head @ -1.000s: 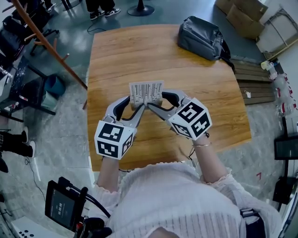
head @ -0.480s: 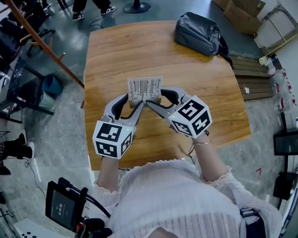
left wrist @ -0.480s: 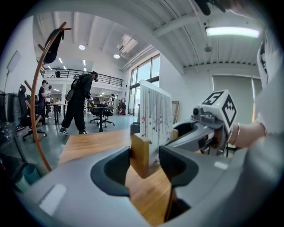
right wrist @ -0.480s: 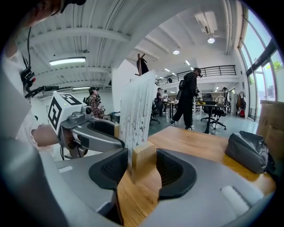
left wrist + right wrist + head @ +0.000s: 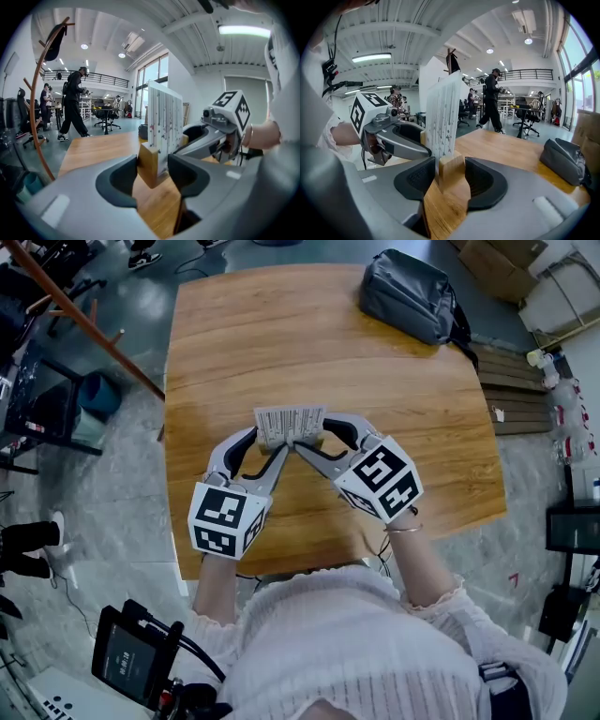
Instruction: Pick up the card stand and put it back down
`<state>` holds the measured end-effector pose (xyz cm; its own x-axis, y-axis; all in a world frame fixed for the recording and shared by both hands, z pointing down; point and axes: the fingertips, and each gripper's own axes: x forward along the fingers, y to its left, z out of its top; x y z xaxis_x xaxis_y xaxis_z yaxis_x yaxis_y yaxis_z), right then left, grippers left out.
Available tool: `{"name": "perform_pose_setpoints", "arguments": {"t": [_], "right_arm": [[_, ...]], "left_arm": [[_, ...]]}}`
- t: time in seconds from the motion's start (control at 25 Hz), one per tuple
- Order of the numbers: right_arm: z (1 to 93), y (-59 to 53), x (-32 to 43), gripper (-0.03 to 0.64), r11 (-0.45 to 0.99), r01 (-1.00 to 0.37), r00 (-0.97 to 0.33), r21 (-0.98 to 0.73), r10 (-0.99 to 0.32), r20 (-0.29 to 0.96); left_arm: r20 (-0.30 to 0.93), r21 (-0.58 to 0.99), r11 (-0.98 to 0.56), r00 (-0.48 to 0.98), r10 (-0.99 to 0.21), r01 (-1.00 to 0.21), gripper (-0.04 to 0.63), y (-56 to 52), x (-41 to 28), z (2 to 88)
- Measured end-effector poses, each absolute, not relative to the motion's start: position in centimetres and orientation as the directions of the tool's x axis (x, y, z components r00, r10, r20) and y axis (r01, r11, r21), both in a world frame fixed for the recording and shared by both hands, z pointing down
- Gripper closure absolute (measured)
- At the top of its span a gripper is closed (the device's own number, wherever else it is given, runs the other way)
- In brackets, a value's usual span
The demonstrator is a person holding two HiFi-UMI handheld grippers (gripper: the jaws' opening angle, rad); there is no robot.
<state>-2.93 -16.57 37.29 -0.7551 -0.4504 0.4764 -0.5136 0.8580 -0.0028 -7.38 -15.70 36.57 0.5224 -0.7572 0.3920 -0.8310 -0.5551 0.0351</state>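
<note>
The card stand [image 5: 289, 423] is a light wooden block holding an upright white printed card, over the middle of the wooden table [image 5: 281, 334]. My left gripper [image 5: 273, 449] is shut on the block's left end and my right gripper [image 5: 303, 447] on its right end. In the left gripper view the block [image 5: 148, 164] sits between the pads of the left gripper [image 5: 152, 169] and looks slightly off the tabletop. In the right gripper view the right gripper [image 5: 450, 176] clamps the other end of the block [image 5: 451, 169] below the card [image 5: 443, 119].
A grey bag [image 5: 408, 296] lies at the table's far right corner. A wooden coat rack [image 5: 84, 324] leans left of the table. Cardboard boxes and wooden slats are on the floor to the right. People walk in the room behind [image 5: 75, 103].
The head view has shifted, so the table sits lower in the picture. Both grippers keep their hold on the stand, and the card looks a little shorter from above.
</note>
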Motion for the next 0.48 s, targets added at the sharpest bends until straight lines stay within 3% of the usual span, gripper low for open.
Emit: {"name": "perform_pose_setpoints", "arguments": {"t": [0.48], "right_arm": [[49.5,-17.7,-4.7,0.419,0.855,-0.508,-0.729,-0.109,-0.359,0.583]], "left_arm": [[0.496,0.133,-0.560,0.544,-0.677,-0.818,0.393,-17.0,-9.3,48.8]]}}
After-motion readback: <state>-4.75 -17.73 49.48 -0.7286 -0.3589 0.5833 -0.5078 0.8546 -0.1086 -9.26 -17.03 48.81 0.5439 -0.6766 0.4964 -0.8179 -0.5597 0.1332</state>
